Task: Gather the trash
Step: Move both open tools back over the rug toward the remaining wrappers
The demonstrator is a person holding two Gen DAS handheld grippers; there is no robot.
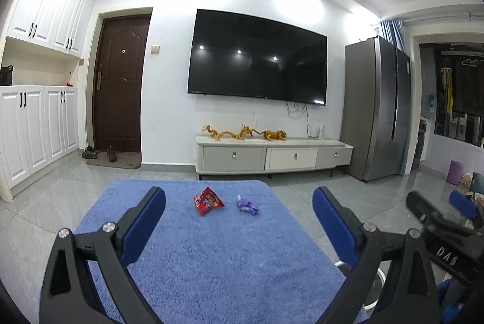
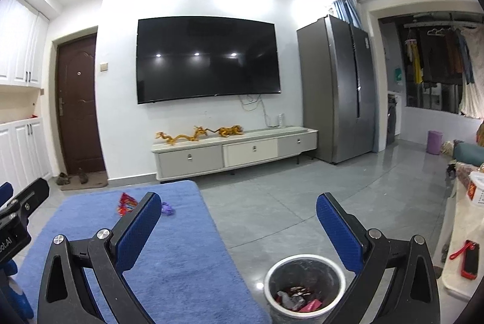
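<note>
A red snack wrapper (image 1: pixel 208 200) and a crumpled purple wrapper (image 1: pixel 248 205) lie near the far end of a table covered with blue cloth (image 1: pixel 193 263). My left gripper (image 1: pixel 239 203) hangs open above the near part of the cloth, nothing between its blue pads. In the right wrist view the same red wrapper (image 2: pixel 126 204) and purple wrapper (image 2: pixel 168 209) show at the left. My right gripper (image 2: pixel 239 209) is open and empty, out over the floor beside the table. Below it stands a white bin (image 2: pixel 304 286) holding several wrappers.
A low TV cabinet (image 1: pixel 272 154) with golden dragon figures stands against the far wall under a large TV (image 1: pixel 257 57). A grey fridge (image 1: pixel 375 109) is at the right. Grey tiled floor (image 2: pixel 287 209) surrounds the table. A red phone (image 2: pixel 470 259) lies on a surface at right.
</note>
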